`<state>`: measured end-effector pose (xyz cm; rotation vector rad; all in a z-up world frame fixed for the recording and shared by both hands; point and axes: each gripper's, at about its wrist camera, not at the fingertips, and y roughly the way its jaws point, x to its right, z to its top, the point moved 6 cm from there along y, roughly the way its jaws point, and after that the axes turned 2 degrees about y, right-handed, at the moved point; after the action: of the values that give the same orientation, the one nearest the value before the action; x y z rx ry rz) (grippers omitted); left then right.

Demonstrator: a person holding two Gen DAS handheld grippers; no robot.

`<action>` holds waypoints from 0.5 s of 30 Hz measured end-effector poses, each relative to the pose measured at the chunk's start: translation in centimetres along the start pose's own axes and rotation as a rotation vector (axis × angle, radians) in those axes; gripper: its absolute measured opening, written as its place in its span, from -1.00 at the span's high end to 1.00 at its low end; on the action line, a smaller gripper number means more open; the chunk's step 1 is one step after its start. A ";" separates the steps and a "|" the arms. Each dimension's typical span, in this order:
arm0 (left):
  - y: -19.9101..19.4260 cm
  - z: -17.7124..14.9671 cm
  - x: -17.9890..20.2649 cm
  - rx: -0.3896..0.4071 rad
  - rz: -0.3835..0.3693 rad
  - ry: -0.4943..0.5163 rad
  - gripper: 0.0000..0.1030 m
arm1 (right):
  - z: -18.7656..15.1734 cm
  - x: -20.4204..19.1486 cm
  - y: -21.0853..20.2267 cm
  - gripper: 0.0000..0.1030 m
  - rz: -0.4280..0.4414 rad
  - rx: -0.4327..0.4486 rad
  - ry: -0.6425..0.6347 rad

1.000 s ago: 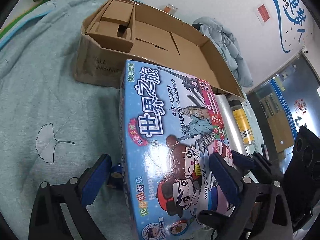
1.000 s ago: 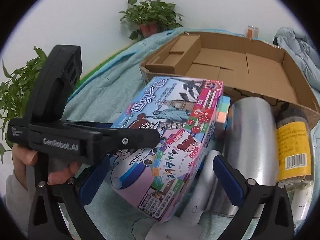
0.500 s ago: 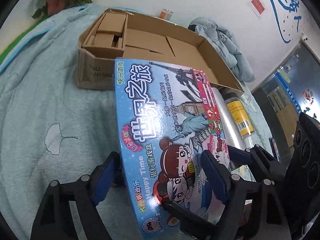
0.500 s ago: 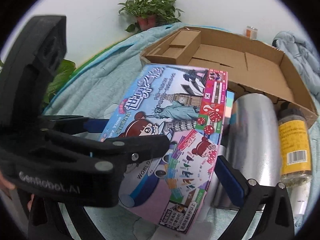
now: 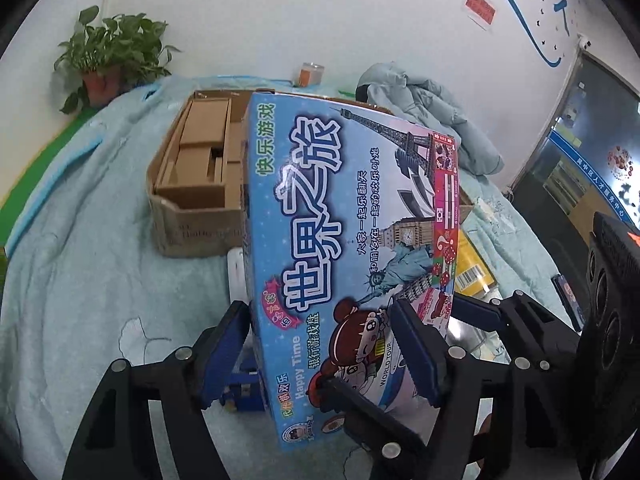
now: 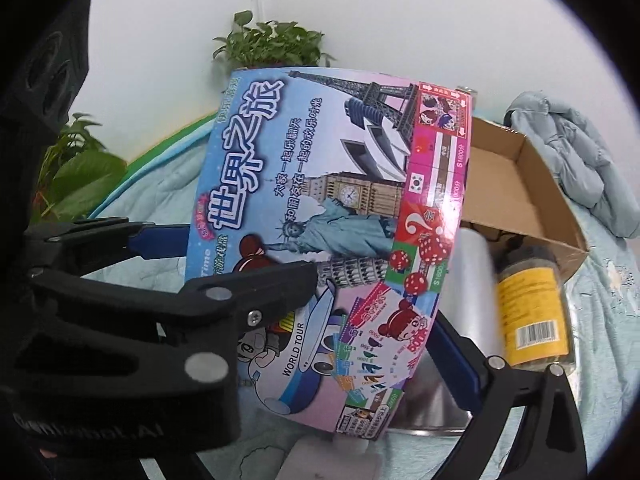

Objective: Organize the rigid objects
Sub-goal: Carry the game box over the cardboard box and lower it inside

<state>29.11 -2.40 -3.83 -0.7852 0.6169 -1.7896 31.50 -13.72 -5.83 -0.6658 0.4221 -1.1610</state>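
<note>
The left claw [image 5: 324, 348] is clenched on the near end of the game box [image 5: 344, 240], one blue pad against its left side and one on its printed face, and the box tilts up off the quilt [image 5: 88, 280], its far end covering part of the carton [image 5: 192, 184]. The right claw [image 6: 400, 344] is also at the box's near end; one blue pad lies just beside the right edge, but I cannot tell whether it is grasping. To the right lie a film roll [image 6: 472, 280] and a yellow-labelled jar [image 6: 532, 308].
</note>
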 end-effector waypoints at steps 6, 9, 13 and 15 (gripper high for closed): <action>-1.4 2.1 1.1 0.051 -0.018 0.007 -0.37 | 1.8 0.6 -1.5 -0.80 -0.030 0.069 0.015; -2.2 3.2 1.9 0.076 -0.023 0.024 -0.37 | 2.8 0.8 -2.3 -0.80 -0.055 0.110 0.008; -3.0 4.8 3.1 0.112 -0.027 0.040 -0.37 | 4.7 1.9 -3.3 -0.80 -0.066 0.153 0.017; -3.6 5.8 3.7 0.139 -0.033 0.044 -0.37 | 5.4 2.2 -3.7 -0.80 -0.078 0.171 0.007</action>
<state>30.38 -4.94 3.36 -0.6669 0.5048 -1.8620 33.11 -15.26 0.73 -0.5327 0.3012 -1.2580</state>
